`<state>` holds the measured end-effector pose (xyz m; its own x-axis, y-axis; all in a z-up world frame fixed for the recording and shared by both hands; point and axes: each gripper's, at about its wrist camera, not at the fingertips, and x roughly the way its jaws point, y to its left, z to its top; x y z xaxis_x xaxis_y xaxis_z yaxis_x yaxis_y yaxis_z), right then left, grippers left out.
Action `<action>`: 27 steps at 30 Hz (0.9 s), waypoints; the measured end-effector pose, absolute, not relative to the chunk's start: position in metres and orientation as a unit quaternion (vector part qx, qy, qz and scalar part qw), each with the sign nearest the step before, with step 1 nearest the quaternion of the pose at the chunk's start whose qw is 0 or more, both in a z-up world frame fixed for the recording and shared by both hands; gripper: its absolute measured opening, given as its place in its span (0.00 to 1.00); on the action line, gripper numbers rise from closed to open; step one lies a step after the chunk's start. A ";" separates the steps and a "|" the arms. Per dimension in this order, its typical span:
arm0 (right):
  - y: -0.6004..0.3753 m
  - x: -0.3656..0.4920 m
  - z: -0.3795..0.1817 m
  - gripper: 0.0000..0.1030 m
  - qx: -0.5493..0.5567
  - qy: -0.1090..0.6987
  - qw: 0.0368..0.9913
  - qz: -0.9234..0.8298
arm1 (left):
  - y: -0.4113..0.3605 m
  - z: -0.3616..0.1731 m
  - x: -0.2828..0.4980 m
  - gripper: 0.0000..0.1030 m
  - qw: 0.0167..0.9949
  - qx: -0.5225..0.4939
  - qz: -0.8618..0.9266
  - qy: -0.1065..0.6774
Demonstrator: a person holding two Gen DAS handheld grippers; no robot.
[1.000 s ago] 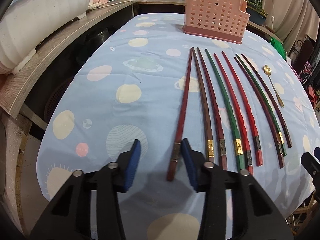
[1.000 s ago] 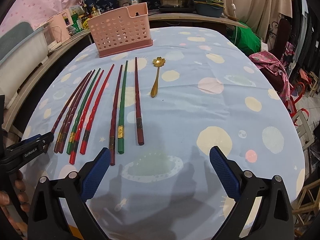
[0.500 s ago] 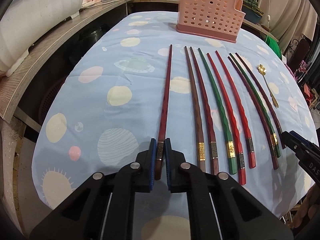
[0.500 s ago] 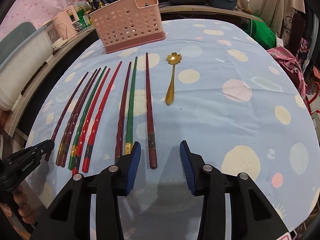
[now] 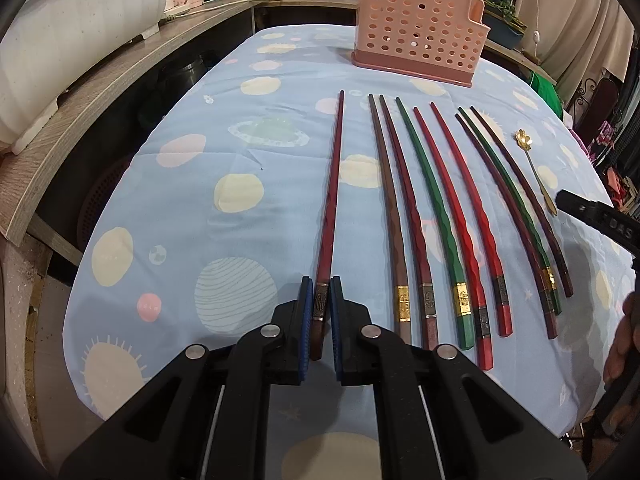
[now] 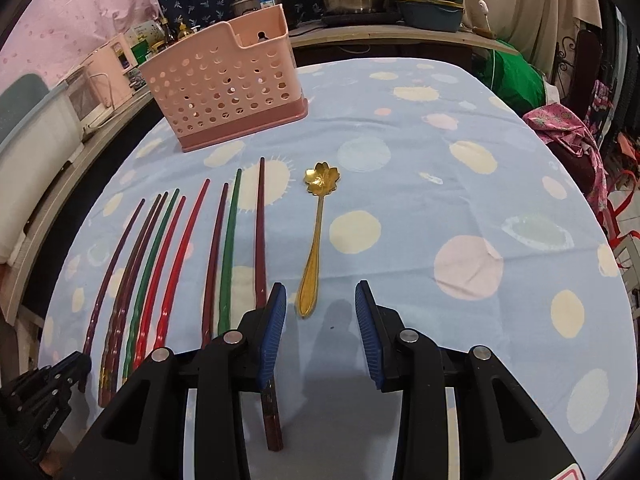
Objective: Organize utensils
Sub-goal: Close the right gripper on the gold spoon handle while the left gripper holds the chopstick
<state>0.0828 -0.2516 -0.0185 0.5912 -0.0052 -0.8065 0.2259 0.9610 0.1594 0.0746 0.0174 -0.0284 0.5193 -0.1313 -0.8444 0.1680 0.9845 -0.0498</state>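
Table (image 5: 192, 208) under a pale blue cloth printed with planets and suns stretches ahead of both tongs. Far across it, beyond every utensil tip, stands the perforated pink plastic utensil basket (image 5: 420, 28), upright on its darker pink base.

Left tongs (image 5: 321, 308) reach forward low over the near edge of the table, their blue pads closed tight on the banded handle end of a long dark red wooden chopstick (image 5: 332, 192), which runs straight ahead toward the basket. To their right lies a row of eight more chopsticks (image 5: 440, 216), brown, maroon, green and red, side by side with handle ends toward the tongs and tips fanning toward the basket.

Right tongs (image 6: 320, 312) hover near the table, parted wide and holding nothing. The dark maroon chopstick (image 6: 261, 236) at the right end of the row passes beneath their left finger (image 6: 272, 332); whether it touches is unclear. A small gold spoon with a flower-shaped bowl (image 6: 316, 240) lies just ahead of the gap between the fingers, handle end nearest, slightly left of centre, bowl pointing away.
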 end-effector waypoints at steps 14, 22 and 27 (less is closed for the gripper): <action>-0.253 0.080 -0.025 0.10 0.126 0.441 0.886 -0.064 | 0.017 -0.028 0.075 0.08 0.871 0.019 -0.087 0.483; -0.258 0.056 -0.004 0.10 0.148 0.413 0.896 -0.065 | 0.019 -0.020 0.069 0.07 0.871 0.010 -0.095 0.483; -0.260 0.041 0.010 0.09 0.159 0.396 0.902 -0.063 | 0.022 -0.003 0.060 0.07 0.879 0.006 -0.101 0.467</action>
